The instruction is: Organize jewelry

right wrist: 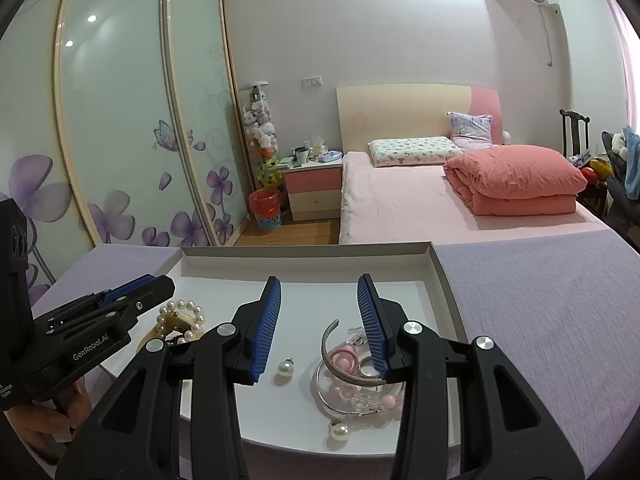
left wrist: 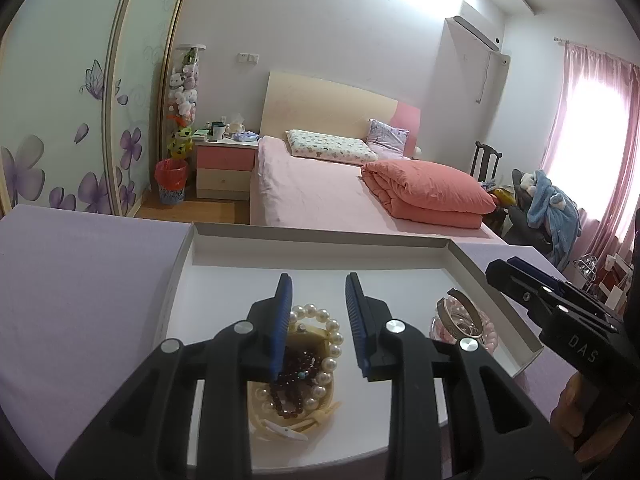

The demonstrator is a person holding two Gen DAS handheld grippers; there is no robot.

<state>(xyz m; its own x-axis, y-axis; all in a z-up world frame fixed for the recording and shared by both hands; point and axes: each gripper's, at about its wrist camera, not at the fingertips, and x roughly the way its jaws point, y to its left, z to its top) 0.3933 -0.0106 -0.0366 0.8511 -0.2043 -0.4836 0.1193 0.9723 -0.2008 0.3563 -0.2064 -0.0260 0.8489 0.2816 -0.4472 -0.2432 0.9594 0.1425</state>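
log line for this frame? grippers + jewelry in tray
left gripper: open over pearl bracelet | right gripper: open over silver bangle | white tray: two loose pearl earrings

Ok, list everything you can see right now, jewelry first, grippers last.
tray: one, white, on the purple cloth
pearl bracelet: one, white, left pile in the tray
bead string: one, dark red, inside the pearl bracelet
cream bangle: one, under that pile
open bangle: one, silver, right pile
pink beads: one strand, right pile
silver ring: one, right pile
pearl earrings: two, white, loose beside the right pile
bed: one, pink, behind
nightstand: one, pink and cream, beside the bed
bin: one, red bag
left gripper: black, blue pads, open over the left pile
right gripper: open over the right pile
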